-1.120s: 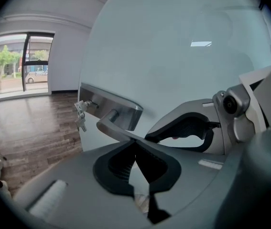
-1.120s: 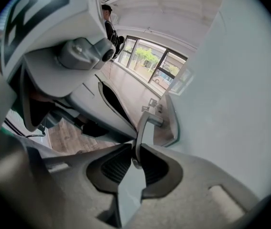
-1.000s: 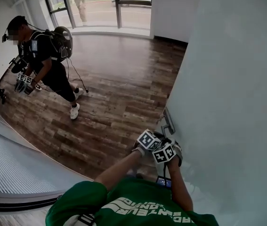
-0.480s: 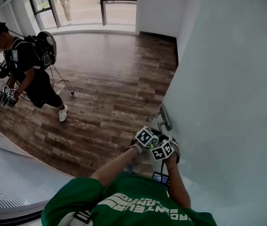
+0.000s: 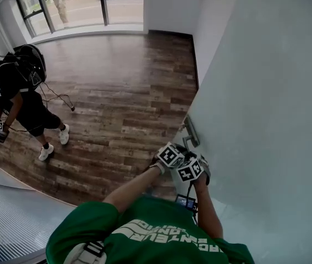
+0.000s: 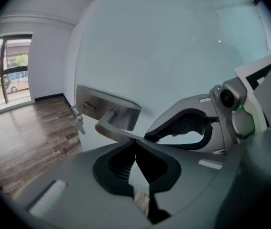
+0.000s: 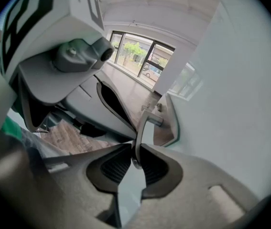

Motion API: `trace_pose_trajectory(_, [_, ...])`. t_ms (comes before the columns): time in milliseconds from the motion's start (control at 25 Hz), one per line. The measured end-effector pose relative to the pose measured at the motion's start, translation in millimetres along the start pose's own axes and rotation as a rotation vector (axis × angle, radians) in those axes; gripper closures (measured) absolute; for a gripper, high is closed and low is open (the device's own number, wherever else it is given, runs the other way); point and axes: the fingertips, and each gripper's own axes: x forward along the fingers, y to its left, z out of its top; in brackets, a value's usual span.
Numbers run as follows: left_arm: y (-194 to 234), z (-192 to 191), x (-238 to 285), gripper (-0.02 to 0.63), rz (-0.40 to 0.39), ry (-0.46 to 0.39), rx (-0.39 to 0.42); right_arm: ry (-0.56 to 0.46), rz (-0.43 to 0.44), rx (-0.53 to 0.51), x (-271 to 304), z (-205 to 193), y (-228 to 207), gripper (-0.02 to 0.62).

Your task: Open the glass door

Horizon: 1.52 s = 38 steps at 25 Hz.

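Observation:
The frosted glass door [image 5: 266, 92] fills the right of the head view. Its metal lever handle [image 5: 190, 132] sits on a plate near the door's edge. My left gripper [image 5: 172, 154] and right gripper [image 5: 191, 169] are side by side just below that plate. In the left gripper view the jaws of my left gripper [image 6: 135, 144] are shut on the end of the lever handle [image 6: 113, 128]. In the right gripper view my right gripper [image 7: 136, 152] is shut on the same lever handle [image 7: 144, 128], right beside the other one.
Keys [image 6: 79, 120] hang from the lock in the handle plate. Dark wood floor [image 5: 122, 92] stretches to tall windows [image 5: 89, 4]. Another person [image 5: 18, 87] with a backpack and grippers stands at the far left. A ribbed curved surface [image 5: 12, 213] lies at lower left.
Both grippers have stayed closed on the handle. The other person has moved toward the left edge of the head view, and the handle now sits slightly higher in it.

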Motion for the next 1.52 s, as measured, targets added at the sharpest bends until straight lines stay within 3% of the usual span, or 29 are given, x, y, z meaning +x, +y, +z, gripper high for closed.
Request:
trace_pose_trajectory(440, [-7, 13, 27, 0.589, -0.061, 0.023, 0.089, 0.027, -0.026, 0.055, 3, -13, -25, 0.545])
trace_pose_trajectory(680, [-7, 14, 40, 0.588, -0.078, 0.081, 0.129, 0.035, -0.035, 0.079, 5, -19, -38, 0.545])
trace_pose_trajectory(880, [-15, 29, 52, 0.588, -0.125, 0.065, 0.142, 0.037, -0.050, 0.094, 6, -25, -52, 0.545])
trace_pose_trajectory(1040, [-9, 43, 63, 0.588, -0.112, 0.066, 0.164, 0.035, -0.058, 0.098, 13, -28, -69, 0.545])
trace_pose_trajectory(1520, [-26, 53, 86, 0.588, -0.187, 0.098, 0.196, 0.036, -0.092, 0.146, 14, -46, -92, 0.545])
